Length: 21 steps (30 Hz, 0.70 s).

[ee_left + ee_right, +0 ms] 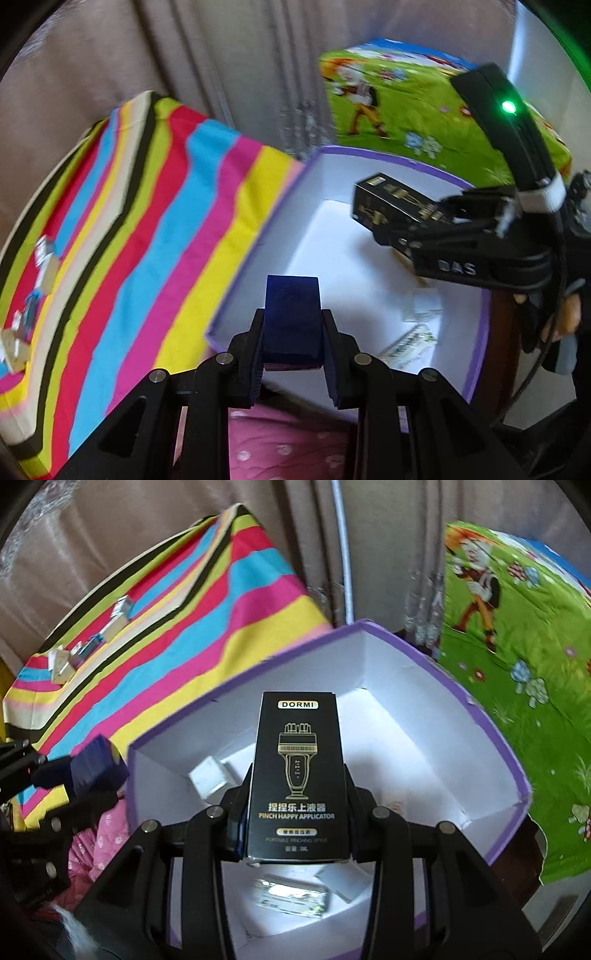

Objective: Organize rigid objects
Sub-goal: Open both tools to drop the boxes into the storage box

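My left gripper [293, 341] is shut on a small dark blue box [291, 317], held just over the near rim of an open purple box with a white inside [258, 236]. My right gripper [295, 805] is shut on a tall black box with gold print [297, 775], hanging over the same purple box [436, 716]. In the left wrist view the black box [388, 206] and right gripper [424, 225] reach in from the right. In the right wrist view the blue box [94, 764] and left gripper [79, 775] show at the left. Small white and silvery packets [291, 897] lie on the box floor.
A striped cloth [147, 240] covers the surface left of the purple box, with a few small boxes [88, 646] lying at its far end. A green cartoon-print cloth [517, 664] lies to the right. Curtains [221, 55] hang behind. Pink dotted fabric [288, 450] is below.
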### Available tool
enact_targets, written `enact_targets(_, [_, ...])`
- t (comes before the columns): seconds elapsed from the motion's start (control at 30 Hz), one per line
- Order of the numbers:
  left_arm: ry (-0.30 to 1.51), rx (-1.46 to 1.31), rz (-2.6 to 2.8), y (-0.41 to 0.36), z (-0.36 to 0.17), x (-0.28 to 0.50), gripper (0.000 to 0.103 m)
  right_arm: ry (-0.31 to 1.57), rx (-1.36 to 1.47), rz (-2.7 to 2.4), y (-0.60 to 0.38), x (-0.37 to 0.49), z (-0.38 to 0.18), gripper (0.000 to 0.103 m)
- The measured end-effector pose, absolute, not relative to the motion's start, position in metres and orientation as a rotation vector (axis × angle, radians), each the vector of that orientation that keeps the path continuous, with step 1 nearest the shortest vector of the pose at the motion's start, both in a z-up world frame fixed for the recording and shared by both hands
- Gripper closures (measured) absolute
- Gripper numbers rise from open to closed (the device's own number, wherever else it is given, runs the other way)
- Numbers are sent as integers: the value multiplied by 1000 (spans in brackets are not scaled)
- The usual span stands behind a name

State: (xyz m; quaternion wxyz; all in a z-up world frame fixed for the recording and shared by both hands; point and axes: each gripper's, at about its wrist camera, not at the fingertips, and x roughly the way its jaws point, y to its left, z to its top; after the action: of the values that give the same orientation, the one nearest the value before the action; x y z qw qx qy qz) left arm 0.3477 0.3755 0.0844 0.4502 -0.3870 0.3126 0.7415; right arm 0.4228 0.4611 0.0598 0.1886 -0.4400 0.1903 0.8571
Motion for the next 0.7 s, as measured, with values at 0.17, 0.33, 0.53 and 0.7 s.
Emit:
enact_targets(0.17, [655, -935, 1669, 383, 90, 360, 70, 485, -1198, 2336, 473, 432, 67, 58])
enact_targets(0.33, [602, -869, 1756, 365, 102, 355, 37, 468, -1142, 2272, 483, 435, 83, 30])
enact_targets(0.53, [519, -909, 2094, 289, 98, 286, 28, 365, -1162, 2359, 454, 399, 107, 30])
enact_targets(0.7, [474, -1094, 2499, 181, 73, 204, 28, 264, -1280, 2517, 395, 346, 109, 30])
